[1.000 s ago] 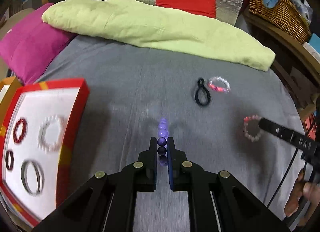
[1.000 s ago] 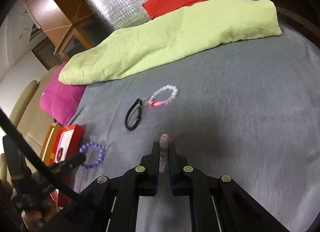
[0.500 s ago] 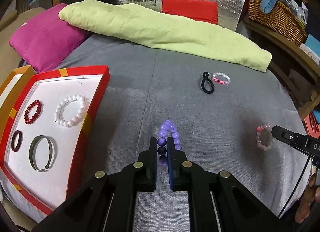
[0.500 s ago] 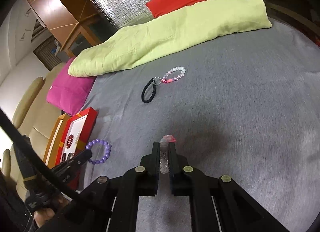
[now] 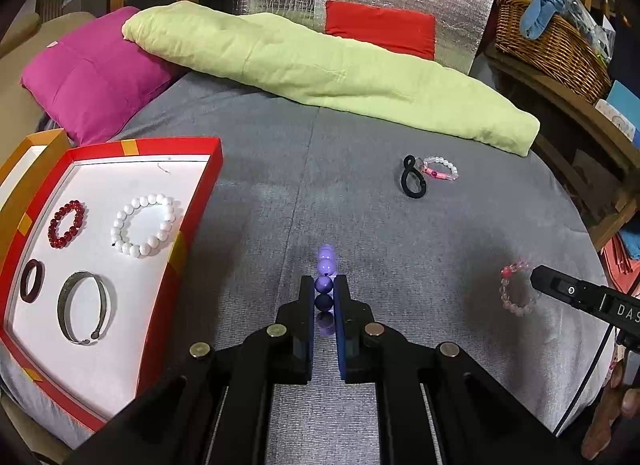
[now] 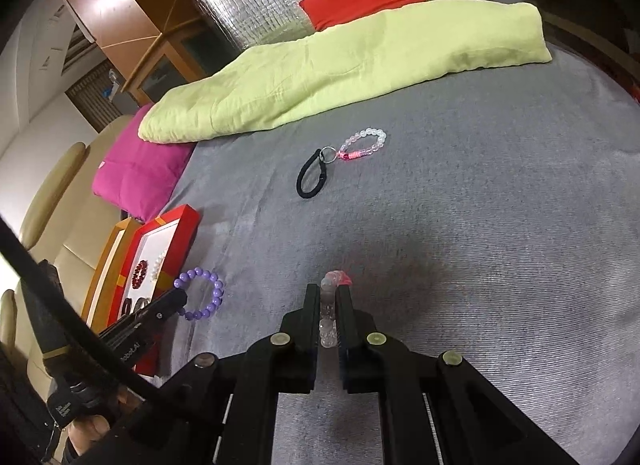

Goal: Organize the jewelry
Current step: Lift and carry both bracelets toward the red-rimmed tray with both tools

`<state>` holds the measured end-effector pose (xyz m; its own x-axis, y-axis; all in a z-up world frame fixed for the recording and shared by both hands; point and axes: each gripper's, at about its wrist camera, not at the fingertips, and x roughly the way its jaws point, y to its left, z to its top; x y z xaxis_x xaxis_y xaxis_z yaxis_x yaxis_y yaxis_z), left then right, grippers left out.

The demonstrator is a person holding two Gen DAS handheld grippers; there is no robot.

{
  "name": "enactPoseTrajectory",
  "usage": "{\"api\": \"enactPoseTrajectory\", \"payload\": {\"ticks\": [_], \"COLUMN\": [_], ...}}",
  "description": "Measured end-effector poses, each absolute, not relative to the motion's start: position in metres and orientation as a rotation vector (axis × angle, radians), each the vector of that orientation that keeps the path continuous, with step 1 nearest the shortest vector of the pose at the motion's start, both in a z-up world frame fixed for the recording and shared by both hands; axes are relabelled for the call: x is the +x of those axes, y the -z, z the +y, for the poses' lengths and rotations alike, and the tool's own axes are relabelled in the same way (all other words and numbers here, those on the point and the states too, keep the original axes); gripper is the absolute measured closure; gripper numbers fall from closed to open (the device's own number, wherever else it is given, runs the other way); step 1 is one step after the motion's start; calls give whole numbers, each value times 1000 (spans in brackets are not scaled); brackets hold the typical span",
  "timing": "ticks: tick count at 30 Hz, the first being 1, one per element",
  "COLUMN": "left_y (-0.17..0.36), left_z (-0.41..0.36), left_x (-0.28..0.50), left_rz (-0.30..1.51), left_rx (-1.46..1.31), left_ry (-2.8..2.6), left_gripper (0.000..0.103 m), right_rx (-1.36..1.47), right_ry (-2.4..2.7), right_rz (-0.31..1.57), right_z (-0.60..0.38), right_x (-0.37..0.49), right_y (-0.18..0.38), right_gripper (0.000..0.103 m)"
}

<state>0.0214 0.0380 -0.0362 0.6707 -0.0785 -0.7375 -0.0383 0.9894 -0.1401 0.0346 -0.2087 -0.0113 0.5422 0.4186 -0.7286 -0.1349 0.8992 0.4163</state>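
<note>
My left gripper point(image 5: 324, 283) is shut on a purple bead bracelet point(image 5: 325, 265) that hangs edge-on above the grey bedspread; from the right wrist it shows as a ring point(image 6: 202, 293) at the left gripper's tip point(image 6: 180, 299). My right gripper point(image 6: 329, 293) is shut on a clear pink bead bracelet point(image 6: 334, 279), which also shows in the left wrist view point(image 5: 514, 291). The red tray point(image 5: 200, 193) with a white floor lies to the left, holding a red bead bracelet point(image 5: 66, 223), a white bead bracelet point(image 5: 144, 229), a dark ring point(image 5: 32, 281) and a metal bangle point(image 5: 83, 307).
A black hair loop point(image 5: 412, 181) joined to a clear and pink bead bracelet point(image 5: 440, 167) lies farther back on the bedspread. A green quilt point(image 5: 320, 65) and magenta pillow point(image 5: 92, 77) line the far side. A wicker basket point(image 5: 552, 45) stands at the right.
Both grippers have drawn back from the far side, each keeping its bracelet. The red tray has come fully into the left wrist view, and the loose black loop now looks farther away.
</note>
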Motion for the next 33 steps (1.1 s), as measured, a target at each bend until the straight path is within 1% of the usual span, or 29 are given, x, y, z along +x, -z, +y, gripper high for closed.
{"api": "enactPoseTrajectory", "payload": {"ticks": [33], "left_y": [25], "left_z": [54], "left_x": [13], "left_rz": [812], "left_rx": [-167], "left_ry": [-7], "left_gripper": [93], "right_rx": [265], "right_ry": [-377], "right_rz": [922], "right_z": [-179], "right_x": [35], "right_y": [-11], "right_gripper": [94]}}
